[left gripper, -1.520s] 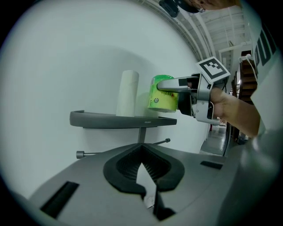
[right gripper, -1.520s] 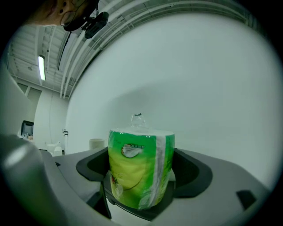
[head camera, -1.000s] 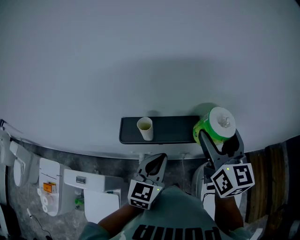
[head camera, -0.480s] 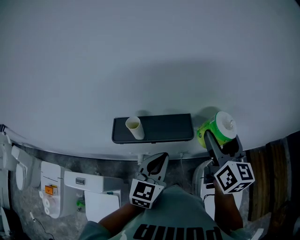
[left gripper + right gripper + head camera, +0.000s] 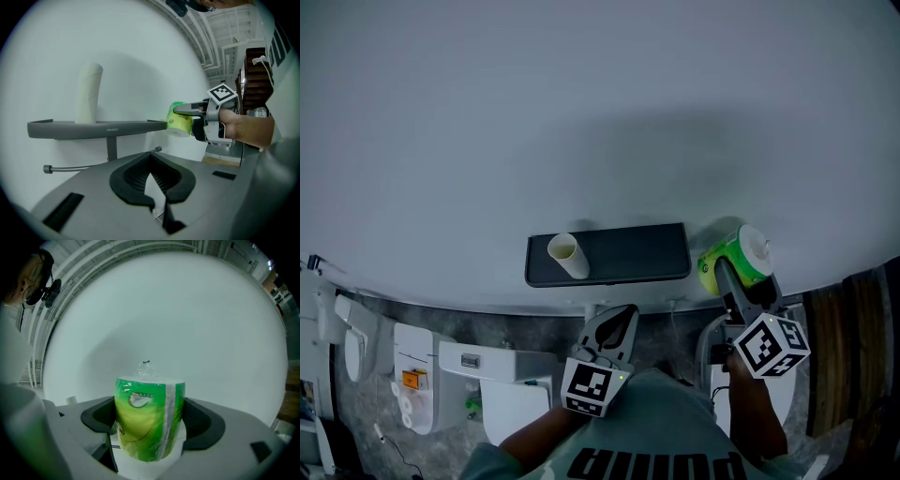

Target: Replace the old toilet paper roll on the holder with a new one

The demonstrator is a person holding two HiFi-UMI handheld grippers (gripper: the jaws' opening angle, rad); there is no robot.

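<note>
Cardboard tube point(image 5: 565, 255), the spent core, stands upright at the left end of the dark shelf point(image 5: 623, 255) just as it did a second ago, so I read the old roll as already off. Below the shelf, the left gripper view shows the holder bar point(image 5: 101, 165) bare. My left gripper point(image 5: 614, 328) has not moved: it waits low under the shelf, jaws pressed together with nothing between them.

The change is at the right. A second ago the green wrapped roll point(image 5: 739, 253) overlapped the shelf's right end in the head view. Now it sits just off that end, a little lower. It looks clear of the edge, though I cannot be sure from this dim angle. My right gripper point(image 5: 736, 279) is clamped on the roll from both sides, its twisted plastic top pointing at the wall.

I judge the new roll is being carried toward the bar, and the wrapper is still on, which would have to go first.
</note>
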